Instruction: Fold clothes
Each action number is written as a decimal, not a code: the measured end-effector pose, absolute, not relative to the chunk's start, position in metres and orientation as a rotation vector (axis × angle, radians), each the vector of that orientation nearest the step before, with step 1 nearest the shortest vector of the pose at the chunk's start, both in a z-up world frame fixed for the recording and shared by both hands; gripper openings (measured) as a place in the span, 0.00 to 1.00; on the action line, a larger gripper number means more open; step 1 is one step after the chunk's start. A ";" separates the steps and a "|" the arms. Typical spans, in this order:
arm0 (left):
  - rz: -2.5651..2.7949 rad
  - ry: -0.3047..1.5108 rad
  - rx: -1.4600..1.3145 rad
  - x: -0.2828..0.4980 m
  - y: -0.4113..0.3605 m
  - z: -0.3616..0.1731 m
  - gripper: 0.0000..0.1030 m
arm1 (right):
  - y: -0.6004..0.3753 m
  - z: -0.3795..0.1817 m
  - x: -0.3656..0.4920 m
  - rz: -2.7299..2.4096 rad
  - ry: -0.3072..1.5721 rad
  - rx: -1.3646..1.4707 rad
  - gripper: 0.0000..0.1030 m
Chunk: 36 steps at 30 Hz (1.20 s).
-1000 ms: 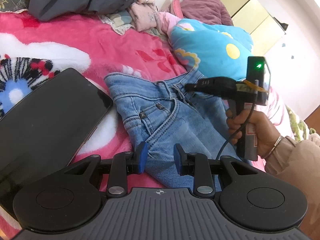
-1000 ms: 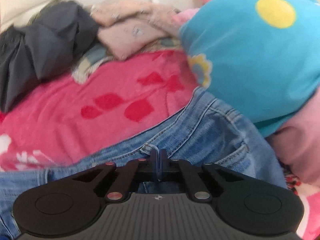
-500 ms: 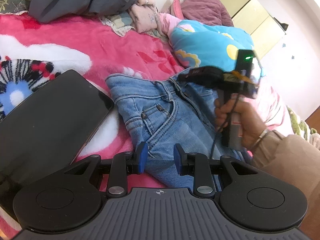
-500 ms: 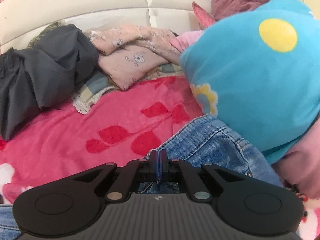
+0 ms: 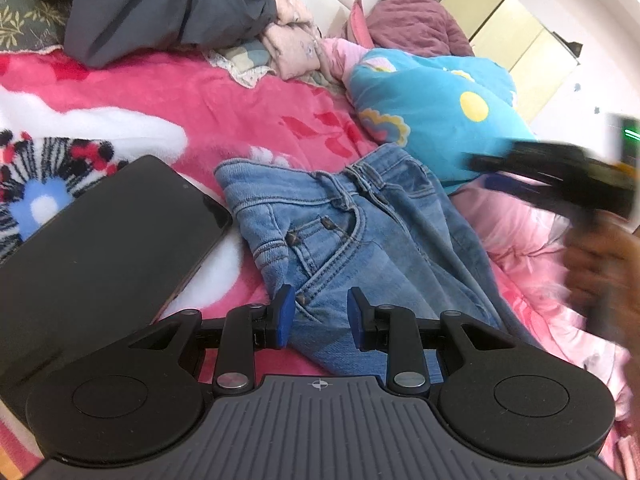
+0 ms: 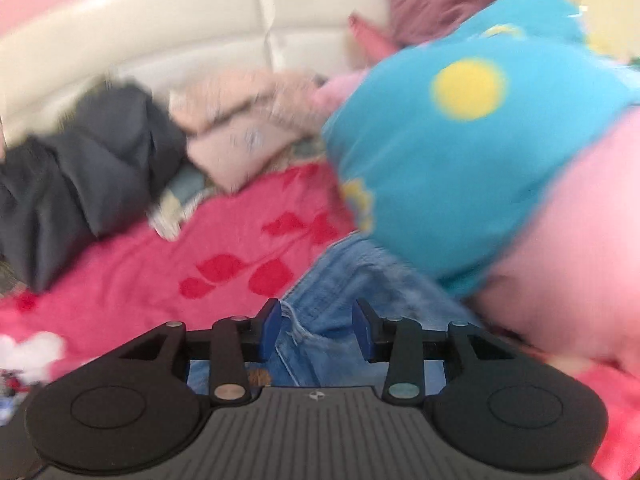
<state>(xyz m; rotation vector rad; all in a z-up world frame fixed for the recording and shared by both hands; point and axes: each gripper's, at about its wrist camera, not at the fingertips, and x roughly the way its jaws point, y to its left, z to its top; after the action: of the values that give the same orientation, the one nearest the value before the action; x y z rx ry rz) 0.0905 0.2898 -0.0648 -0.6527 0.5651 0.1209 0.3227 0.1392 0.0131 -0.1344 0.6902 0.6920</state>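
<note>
A pair of blue jeans [image 5: 352, 240] lies on a bed covered by a pink blanket [image 5: 224, 100] with red leaf shapes and a white patch. In the left wrist view the jeans fill the middle of the frame, waistband toward the upper centre, front pocket and rivets facing up, and the legs running down toward the lower centre.

The left tool [image 5: 320, 316] sits at the lower centre of that view. Its blue pads stand a narrow gap apart with a fold of denim lying between them; I cannot tell whether the pads actually press on the cloth. A dark phone [image 5: 104, 240] mounted on the rig covers the left side of the frame.

The right tool [image 6: 316, 330] appears at the lower centre of the right wrist view, which is blurred. Its jaws are opening, the blue pads stand apart, and the frayed edge of the jeans shows in the gap below them without being pinched. In the left wrist view this same tool is a dark smear at the right edge, held by a hand [image 5: 600, 264] above the pink quilt [image 5: 532, 248].

A blue pillow [image 5: 440, 120] with a yellow dot lies just beside the waistband, at the upper right. A dark grey garment [image 5: 160, 4] and pale pink clothes [image 5: 288, 44] are heaped along the top, near the cream headboard [image 6: 200, 40].
</note>
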 end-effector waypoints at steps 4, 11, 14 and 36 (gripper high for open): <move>0.124 0.537 -0.641 0.086 0.288 -0.059 0.27 | 0.054 0.064 0.262 0.646 0.651 -0.038 0.41; 0.067 0.498 -0.604 0.077 0.281 -0.051 0.27 | -0.101 0.087 0.115 0.495 0.632 0.146 0.47; 0.030 0.484 -0.539 0.076 0.270 -0.049 0.28 | -0.152 0.068 0.054 0.387 0.647 0.216 0.49; -0.312 0.658 -0.177 0.120 0.087 -0.029 0.32 | -0.370 -0.025 -0.029 -0.039 0.548 0.827 0.54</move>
<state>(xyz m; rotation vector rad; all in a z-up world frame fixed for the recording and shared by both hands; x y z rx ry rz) 0.1204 0.0869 -0.0292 -0.1774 0.6581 -0.3124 -0.0294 -0.3696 -0.0250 0.8275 0.5476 -0.0386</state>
